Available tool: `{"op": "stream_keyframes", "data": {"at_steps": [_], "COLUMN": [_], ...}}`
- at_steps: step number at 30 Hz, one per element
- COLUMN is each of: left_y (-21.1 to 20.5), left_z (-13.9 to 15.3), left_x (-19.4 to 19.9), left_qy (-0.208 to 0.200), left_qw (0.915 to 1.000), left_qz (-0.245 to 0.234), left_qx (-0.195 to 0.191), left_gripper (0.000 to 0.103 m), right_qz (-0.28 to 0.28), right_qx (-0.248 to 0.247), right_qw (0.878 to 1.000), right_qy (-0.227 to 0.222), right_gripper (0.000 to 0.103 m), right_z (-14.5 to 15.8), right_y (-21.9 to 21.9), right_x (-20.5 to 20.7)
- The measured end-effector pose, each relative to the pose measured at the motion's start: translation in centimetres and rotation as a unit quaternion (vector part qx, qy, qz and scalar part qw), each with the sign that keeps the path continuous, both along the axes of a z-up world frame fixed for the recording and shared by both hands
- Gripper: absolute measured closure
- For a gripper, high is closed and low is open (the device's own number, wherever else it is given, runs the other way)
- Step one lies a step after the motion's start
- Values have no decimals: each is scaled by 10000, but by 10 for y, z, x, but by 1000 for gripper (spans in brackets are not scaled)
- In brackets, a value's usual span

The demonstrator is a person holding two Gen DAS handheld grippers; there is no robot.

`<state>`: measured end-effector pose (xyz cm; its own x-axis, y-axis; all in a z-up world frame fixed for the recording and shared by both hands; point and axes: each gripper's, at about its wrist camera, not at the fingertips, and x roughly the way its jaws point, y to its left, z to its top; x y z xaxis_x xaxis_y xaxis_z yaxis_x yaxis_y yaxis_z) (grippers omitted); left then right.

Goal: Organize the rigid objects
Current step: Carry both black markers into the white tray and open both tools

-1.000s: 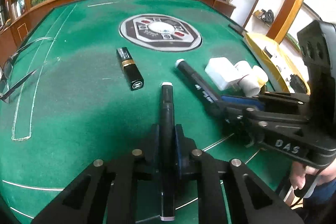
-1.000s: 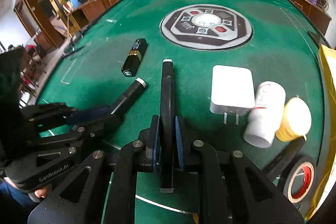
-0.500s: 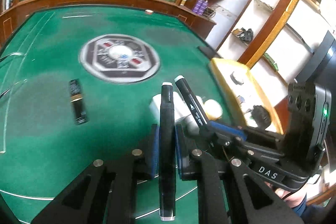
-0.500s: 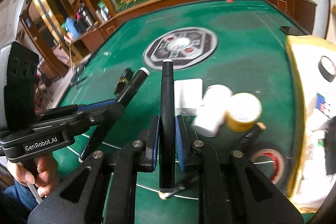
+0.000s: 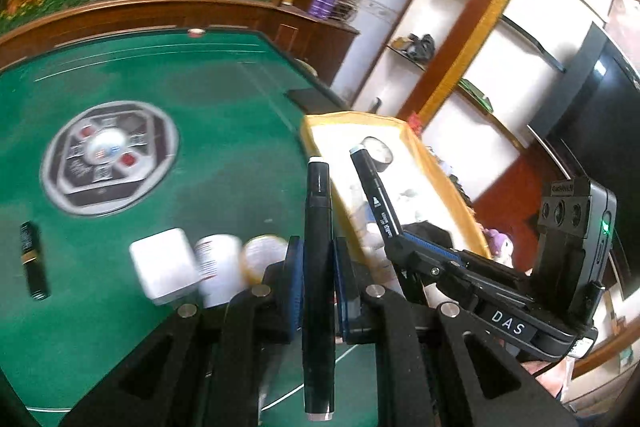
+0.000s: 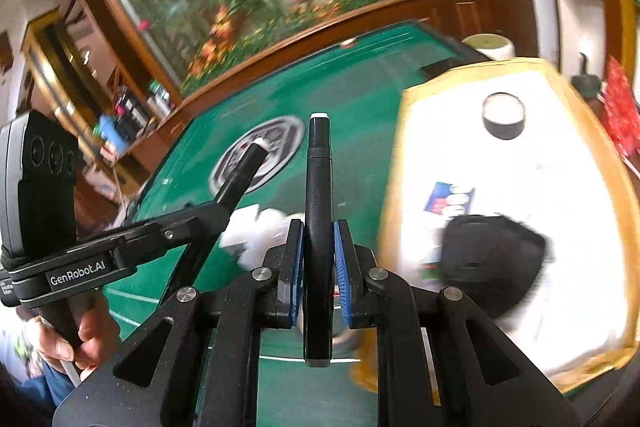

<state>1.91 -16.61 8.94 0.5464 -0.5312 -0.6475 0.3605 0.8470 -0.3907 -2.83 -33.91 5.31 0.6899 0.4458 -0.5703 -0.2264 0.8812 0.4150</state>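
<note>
My left gripper is shut on a black marker with a white tip, held above the green table. My right gripper is shut on a second black marker. Each gripper shows in the other's view: the right gripper with its marker over the yellow-rimmed tray, the left gripper with its marker at left. The tray lies ahead and right of my right gripper.
On the green felt table lie a black lipstick, a white charger block, a white bottle and a yellow-lidded jar. The tray holds a black round tin, a black bulky item and a small card.
Both grippers have lifted and swung right toward the yellow tray, each carrying its marker. The table objects slid to the left and lower in view.
</note>
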Motion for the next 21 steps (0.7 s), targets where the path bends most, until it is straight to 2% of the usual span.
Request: {"op": "stream_keyframes", "data": {"at_steps": [10, 21], "left_y": [-75, -116], "left_z": [-2, -26], "left_x": [27, 46], "left_qy": [112, 365], "left_qw": [9990, 9977], "left_qz": [-442, -567], "left_qx": [-1, 91], "left_gripper": [89, 89], "right_qz": [-947, -1458], "right_qx": [243, 86], "right_qw": [9952, 9892], "right_qy": [-69, 105], "right_gripper": [89, 89], "right_z": [-3, -19], "right_y": [-88, -128], "right_x": [-9, -4]}}
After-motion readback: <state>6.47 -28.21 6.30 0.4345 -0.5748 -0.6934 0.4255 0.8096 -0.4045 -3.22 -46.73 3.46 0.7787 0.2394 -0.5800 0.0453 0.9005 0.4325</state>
